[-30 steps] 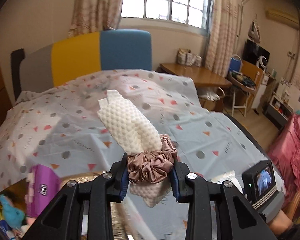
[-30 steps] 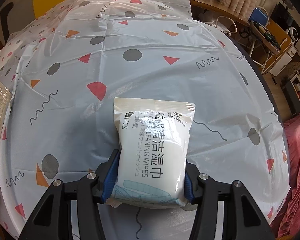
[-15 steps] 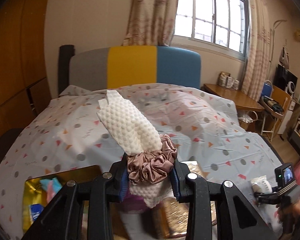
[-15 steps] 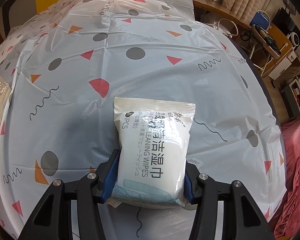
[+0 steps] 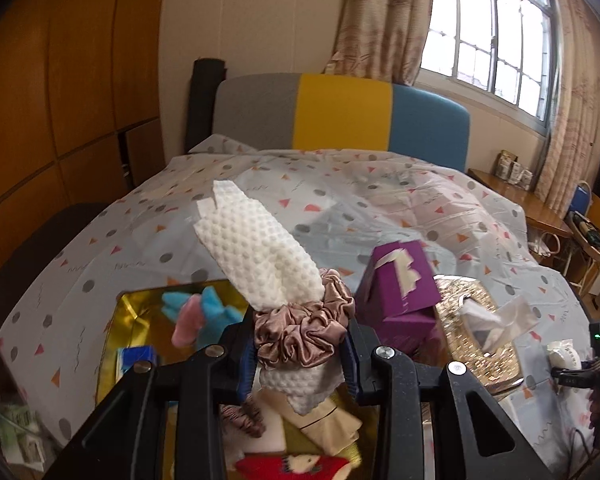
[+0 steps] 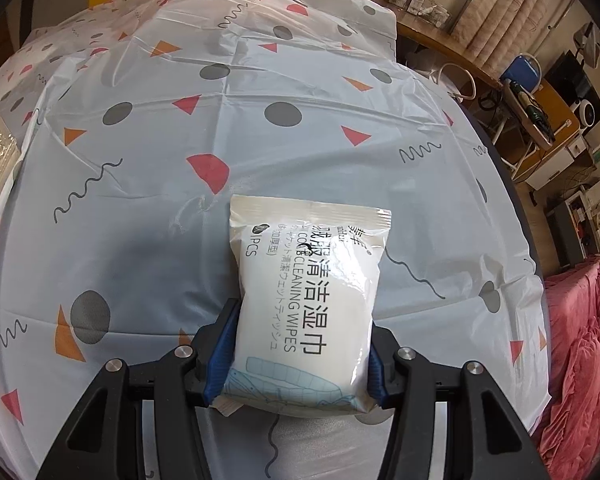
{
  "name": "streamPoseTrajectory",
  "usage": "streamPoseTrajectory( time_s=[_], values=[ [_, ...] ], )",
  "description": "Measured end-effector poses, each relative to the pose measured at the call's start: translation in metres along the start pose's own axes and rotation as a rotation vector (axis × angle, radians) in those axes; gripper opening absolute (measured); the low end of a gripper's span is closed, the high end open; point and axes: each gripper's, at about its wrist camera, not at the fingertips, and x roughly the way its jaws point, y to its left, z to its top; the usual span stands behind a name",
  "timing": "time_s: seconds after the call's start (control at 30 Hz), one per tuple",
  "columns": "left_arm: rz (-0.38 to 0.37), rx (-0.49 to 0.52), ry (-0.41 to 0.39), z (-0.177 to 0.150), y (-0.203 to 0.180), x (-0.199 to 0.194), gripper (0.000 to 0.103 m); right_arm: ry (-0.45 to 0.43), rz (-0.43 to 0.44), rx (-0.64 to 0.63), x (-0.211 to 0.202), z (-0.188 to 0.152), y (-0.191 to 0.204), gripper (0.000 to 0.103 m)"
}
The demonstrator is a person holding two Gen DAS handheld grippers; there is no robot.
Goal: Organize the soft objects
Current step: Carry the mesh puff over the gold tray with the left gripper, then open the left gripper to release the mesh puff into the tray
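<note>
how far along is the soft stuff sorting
Partly done: the gold box already holds a blue and pink plush. In hand: the left tool grips a white cloth bundled in a scrunchie; the right tool grips a wipes pack. Both remain to be placed.

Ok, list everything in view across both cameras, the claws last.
Dimpled sponge cloth: one, white, in left claw.
Scrunchie: one, dusty pink, around the cloth.
Gold tray: one, on bed, holding soft toys.
Purple tissue box: one, beside tray.
Glittery tissue holder: one, gold, right of box.
Wet wipes pack: one, white, in right claw.
Bed cover: one, patterned white.
Left claw: shut on cloth and scrunchie.
Right claw: shut on wipes.
</note>
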Motion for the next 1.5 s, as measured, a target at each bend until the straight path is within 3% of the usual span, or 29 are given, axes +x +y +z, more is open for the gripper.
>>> streamPoseTrajectory(
  time_s=[0.33,0.63,0.8,1.03,1.13,1.27,1.5],
  values=[
    [0.077,-0.063,0.084,-0.037,0.044,0.009,0.035,-0.005,-0.002,-0.009,0.000,0.001,-0.001,0.054],
    [0.121,-0.272,0.149,-0.074,0.129,-0.014,0.035,-0.016,-0.019,-0.036,-0.001,0.000,0.003,0.054],
    [0.104,-0.350,0.193,-0.085,0.150,-0.010,0.035,-0.018,-0.025,-0.044,-0.002,-0.001,0.005,0.054],
    [0.074,-0.310,0.284,-0.097,0.133,0.019,0.036,-0.020,-0.029,-0.050,-0.004,-0.002,0.007,0.054],
    [0.080,-0.276,0.324,-0.101,0.125,0.028,0.043,-0.021,-0.031,-0.054,-0.003,-0.002,0.007,0.054],
    [0.108,-0.261,0.327,-0.105,0.123,0.032,0.055,-0.019,-0.030,-0.052,-0.003,-0.002,0.006,0.054],
    [0.224,-0.161,0.283,-0.105,0.115,0.031,0.057,-0.018,-0.031,-0.051,-0.003,-0.001,0.007,0.054]
  ],
)
